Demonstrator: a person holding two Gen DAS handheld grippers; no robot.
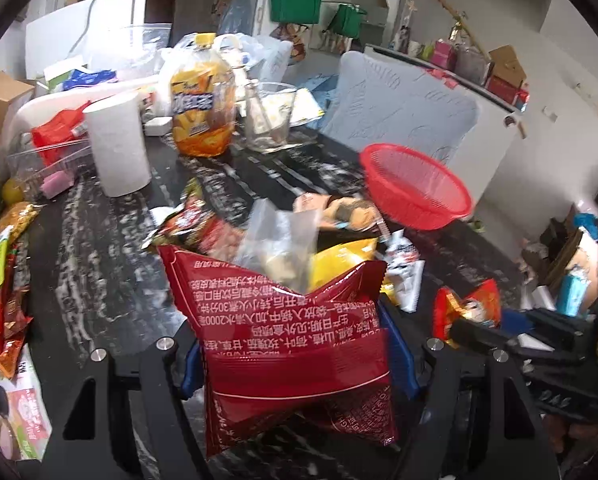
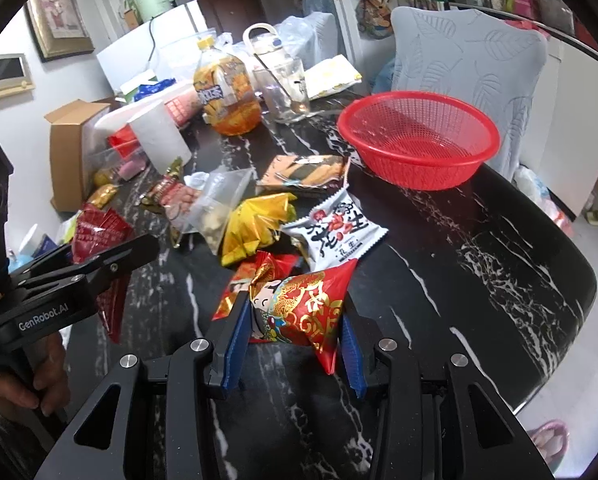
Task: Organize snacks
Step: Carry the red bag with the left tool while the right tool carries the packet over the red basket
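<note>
Snacks lie heaped mid-worktop (image 2: 499, 248); left gripper (image 1: 299, 364) jaws pinch a dark red packet (image 1: 291, 344), right gripper (image 2: 295, 344) jaws pinch a red-gold pouch (image 2: 299, 308). Red basket (image 2: 419, 144) sits at one o'clock.

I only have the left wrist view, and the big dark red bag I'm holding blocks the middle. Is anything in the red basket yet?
Observer: No. The right wrist view looks down into the red basket, and it is empty.
Operator: Does the right gripper have something?
Observer: Yes. The right gripper is shut on a red and gold packet with a cartoon figure on it.
Operator: What lies between that and the basket?
Observer: A white peanut packet lies flat on the table, beside a crumpled yellow packet.
</note>
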